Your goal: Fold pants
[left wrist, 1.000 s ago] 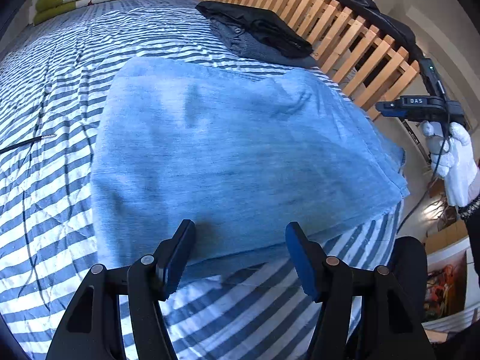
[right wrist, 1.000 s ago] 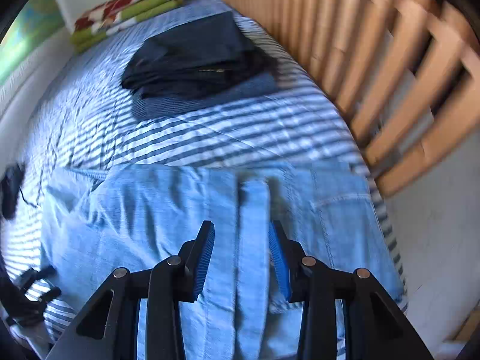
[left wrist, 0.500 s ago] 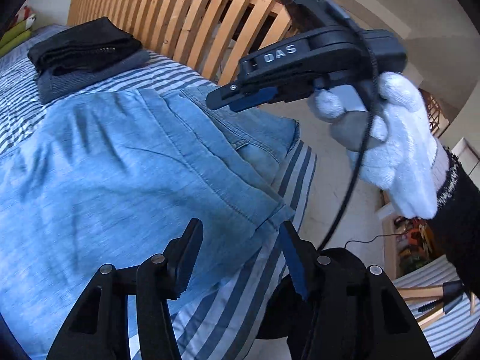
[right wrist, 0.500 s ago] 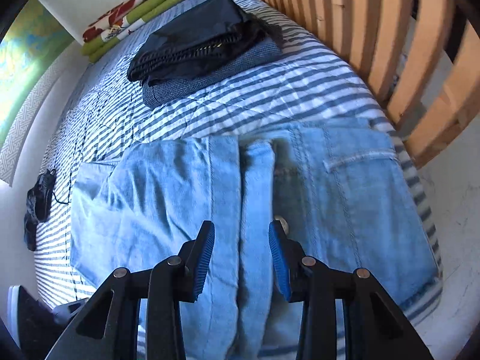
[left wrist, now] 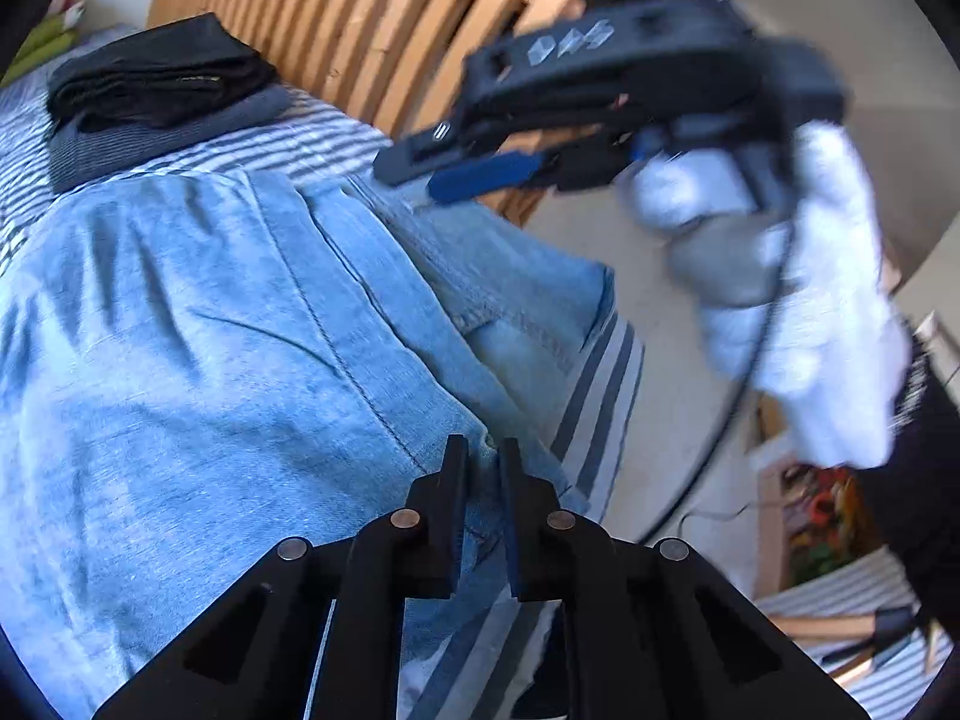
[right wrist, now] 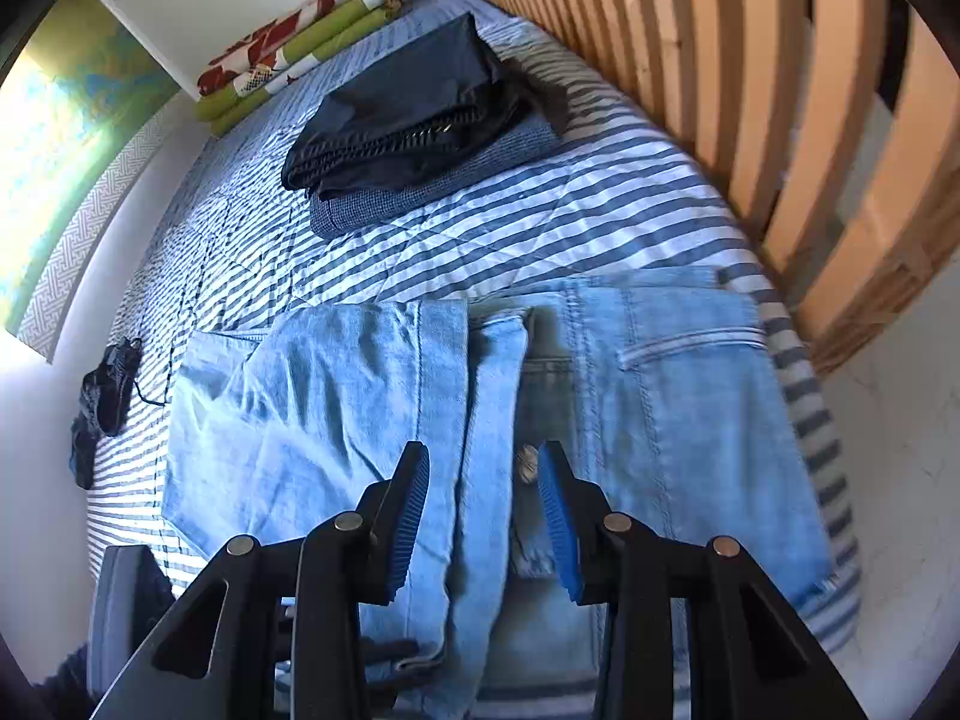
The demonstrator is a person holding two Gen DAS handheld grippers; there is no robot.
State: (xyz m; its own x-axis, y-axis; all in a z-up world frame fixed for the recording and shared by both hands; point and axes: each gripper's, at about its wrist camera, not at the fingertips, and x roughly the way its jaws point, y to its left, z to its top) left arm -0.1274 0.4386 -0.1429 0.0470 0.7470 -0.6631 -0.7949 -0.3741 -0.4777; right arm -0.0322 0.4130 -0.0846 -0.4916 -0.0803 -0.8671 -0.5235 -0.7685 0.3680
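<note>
Light blue denim pants (right wrist: 660,390) lie folded on the striped bed cover (right wrist: 540,210), the leg part laid over the seat with its back pocket. In the left wrist view my left gripper (left wrist: 483,450) is at the near right corner of the pants (left wrist: 210,360). Its jaws are closing tight on a pinch of that denim edge. My right gripper (right wrist: 483,468) hovers open above the middle of the pants, over the hem strip, holding nothing. The left wrist view shows that right gripper (left wrist: 414,180) in the air, in a white-gloved hand (left wrist: 810,300).
A stack of dark folded clothes (right wrist: 408,114) sits farther up the bed. A wooden slatted frame (right wrist: 780,90) stands along the right side. Rolled green and red blankets (right wrist: 288,54) lie at the head, a small black object (right wrist: 108,384) at the left edge.
My left gripper swept right along the near edge to the pants' corner and closed its jaws on the denim. The right gripper drew back slightly over the pants, still open.
</note>
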